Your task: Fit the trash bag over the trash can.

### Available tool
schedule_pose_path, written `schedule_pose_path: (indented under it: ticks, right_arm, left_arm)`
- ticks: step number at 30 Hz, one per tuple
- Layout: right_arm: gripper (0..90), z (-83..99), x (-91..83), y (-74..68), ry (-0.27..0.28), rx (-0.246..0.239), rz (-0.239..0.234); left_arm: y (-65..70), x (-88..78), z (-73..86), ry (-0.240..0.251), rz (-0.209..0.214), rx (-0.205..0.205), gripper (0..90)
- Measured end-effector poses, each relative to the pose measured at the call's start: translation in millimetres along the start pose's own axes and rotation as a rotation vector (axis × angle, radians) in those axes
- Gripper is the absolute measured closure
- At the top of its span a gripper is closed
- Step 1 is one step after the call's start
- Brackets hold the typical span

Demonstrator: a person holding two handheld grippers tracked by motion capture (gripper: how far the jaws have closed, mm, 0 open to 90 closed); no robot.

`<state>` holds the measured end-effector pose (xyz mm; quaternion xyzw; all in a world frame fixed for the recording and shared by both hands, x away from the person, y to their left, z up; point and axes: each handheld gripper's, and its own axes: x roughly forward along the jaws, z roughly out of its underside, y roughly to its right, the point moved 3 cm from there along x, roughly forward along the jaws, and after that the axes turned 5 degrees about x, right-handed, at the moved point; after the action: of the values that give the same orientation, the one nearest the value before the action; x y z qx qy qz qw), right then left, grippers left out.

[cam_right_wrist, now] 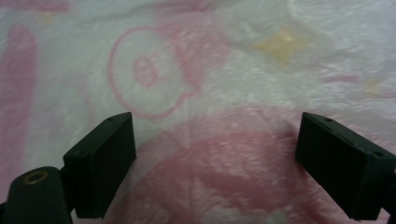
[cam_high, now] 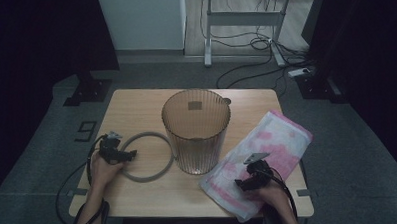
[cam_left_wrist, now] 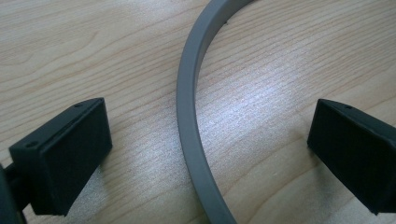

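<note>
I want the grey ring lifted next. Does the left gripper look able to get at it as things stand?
Probably yes. The left gripper has its jaws open astride the grey ring, which lies flat on the table, with nothing between them.

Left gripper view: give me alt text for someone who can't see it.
The left gripper has its two black jaws wide open over a grey ring, whose curved band runs between them without touching either. The ring lies flat on the light wooden table.
</note>
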<state>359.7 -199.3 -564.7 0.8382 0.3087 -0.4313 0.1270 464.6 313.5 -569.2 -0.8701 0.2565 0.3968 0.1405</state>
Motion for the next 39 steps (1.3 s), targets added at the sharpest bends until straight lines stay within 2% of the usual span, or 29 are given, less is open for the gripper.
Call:
schedule_pose_path:
  ticks: [6, 11, 15, 17, 21, 25, 26, 29, 34, 39]
  right_arm:
    - [11.5, -5.2, -0.8, -7.1, -0.094, -0.024, -0.008]
    - [12.6, -7.7, 0.3, -7.9, -0.103, 0.008, 0.013]
    - [18.5, -9.9, -1.4, -10.0, -0.135, 0.032, 0.031]
    - [28.1, -11.3, -3.7, -9.1, -0.15, 0.035, 0.033]
    - [52.4, -11.9, -8.5, -6.4, -0.142, 0.034, 0.028]
    - [84.2, -11.0, -10.2, -6.1, -0.126, 0.005, -0.002]
    - [88.1, -10.9, -10.1, -6.6, -0.131, 0.001, -0.018]
    - [88.6, -11.7, -9.9, -5.8, -0.138, 0.018, -0.025]
    - [88.4, -11.2, -9.8, -0.7, -0.132, 0.05, -0.066]
    - [88.3, -13.8, -13.4, 5.5, -0.122, 0.046, -0.058]
  left_arm:
    - [0.3, 0.2, -0.1, 0.001, -0.003, -0.003, 0.0]
    - [0.4, 0.2, -0.1, 0.0, -0.004, -0.004, 0.0]
    - [0.7, 0.3, -0.2, 0.001, -0.007, -0.006, 0.0]
    - [0.7, 0.3, -0.2, 0.0, -0.007, -0.006, 0.0]
    - [0.7, 0.3, -0.2, 0.0, -0.007, -0.006, 0.0]
    - [0.7, 0.4, -0.3, 0.001, -0.006, -0.006, 0.0]
    - [0.7, 0.4, -0.3, 0.001, -0.006, -0.006, 0.0]
    - [0.7, 0.4, -0.3, 0.001, -0.006, -0.006, 0.0]
    - [0.6, 0.3, -0.3, 0.0, -0.006, -0.006, 0.0]
    - [0.6, 0.3, -0.3, 0.0, -0.006, -0.005, 0.0]
